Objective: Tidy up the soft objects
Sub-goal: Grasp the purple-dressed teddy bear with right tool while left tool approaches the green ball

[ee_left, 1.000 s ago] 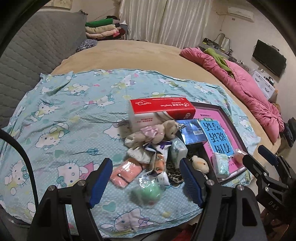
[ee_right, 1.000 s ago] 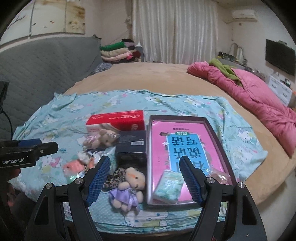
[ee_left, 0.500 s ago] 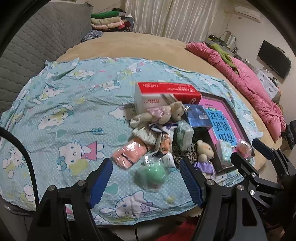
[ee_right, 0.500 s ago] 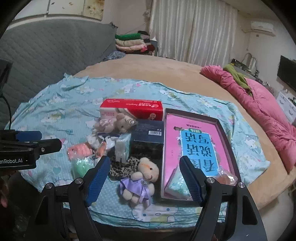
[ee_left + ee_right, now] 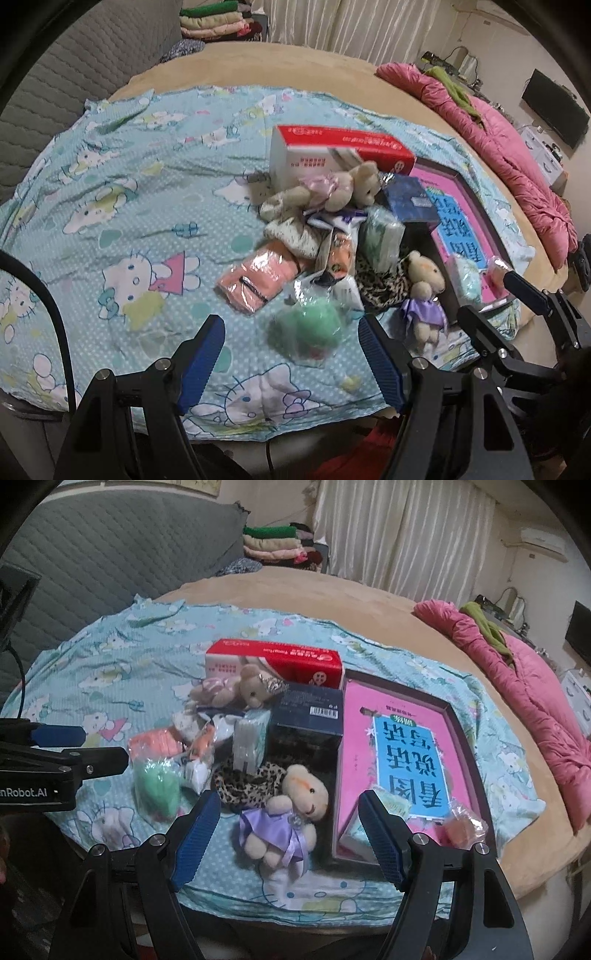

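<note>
Where fingers gape, purple-dressed bear [image 5: 286, 825] between right gripper [image 5: 290, 834] tips.

From my feed I see a bedroom with a wide round bed [image 5: 332, 602] in a tan cover, backed on the left by a grey quilted headboard [image 5: 110, 546] with folded clothes [image 5: 273, 542] stacked at its far end. Pale pleated curtains [image 5: 399, 531] hang closed across the far wall, an air conditioner [image 5: 543, 541] mounted high beside them. A pink quilt [image 5: 495, 136] lies bunched along the bed's right edge, and a dark television [image 5: 554, 107] hangs on the right wall under dim, warm indoor light.
</note>
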`<state>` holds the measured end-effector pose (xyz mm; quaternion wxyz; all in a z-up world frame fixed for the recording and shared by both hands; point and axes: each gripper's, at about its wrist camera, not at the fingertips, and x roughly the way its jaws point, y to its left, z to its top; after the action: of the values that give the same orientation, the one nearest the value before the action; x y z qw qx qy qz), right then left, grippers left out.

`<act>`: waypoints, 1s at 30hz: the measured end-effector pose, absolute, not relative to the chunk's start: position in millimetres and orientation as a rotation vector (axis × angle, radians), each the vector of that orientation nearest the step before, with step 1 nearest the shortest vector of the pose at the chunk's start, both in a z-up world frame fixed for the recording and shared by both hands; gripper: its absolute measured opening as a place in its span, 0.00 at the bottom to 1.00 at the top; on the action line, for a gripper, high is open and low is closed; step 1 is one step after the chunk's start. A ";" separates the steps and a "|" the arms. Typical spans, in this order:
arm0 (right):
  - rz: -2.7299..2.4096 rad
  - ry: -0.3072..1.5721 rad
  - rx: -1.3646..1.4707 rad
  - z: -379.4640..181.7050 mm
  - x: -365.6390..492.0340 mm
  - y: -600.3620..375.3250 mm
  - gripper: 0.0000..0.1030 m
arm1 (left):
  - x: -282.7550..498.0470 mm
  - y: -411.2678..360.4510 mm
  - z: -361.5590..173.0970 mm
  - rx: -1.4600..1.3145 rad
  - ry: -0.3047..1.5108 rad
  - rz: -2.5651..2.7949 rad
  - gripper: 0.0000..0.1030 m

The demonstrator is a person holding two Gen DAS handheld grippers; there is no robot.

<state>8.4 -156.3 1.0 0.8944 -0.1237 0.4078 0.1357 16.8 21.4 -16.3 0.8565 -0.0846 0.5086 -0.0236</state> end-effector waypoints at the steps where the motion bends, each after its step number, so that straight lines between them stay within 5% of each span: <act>1: 0.278 0.854 -0.259 -0.9 9.2 -156.1 0.76 | 17.0 21.2 -18.7 -0.180 1.074 -0.050 0.72; 30: 0.184 0.974 -0.634 -89.1 34.6 -112.9 0.69 | 41.3 20.5 -71.4 -0.261 1.131 -0.118 0.72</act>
<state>34.6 -112.9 -89.1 0.8319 -0.2991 0.4593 0.0866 41.3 20.5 -71.4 0.8347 -0.1234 0.5338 -0.0557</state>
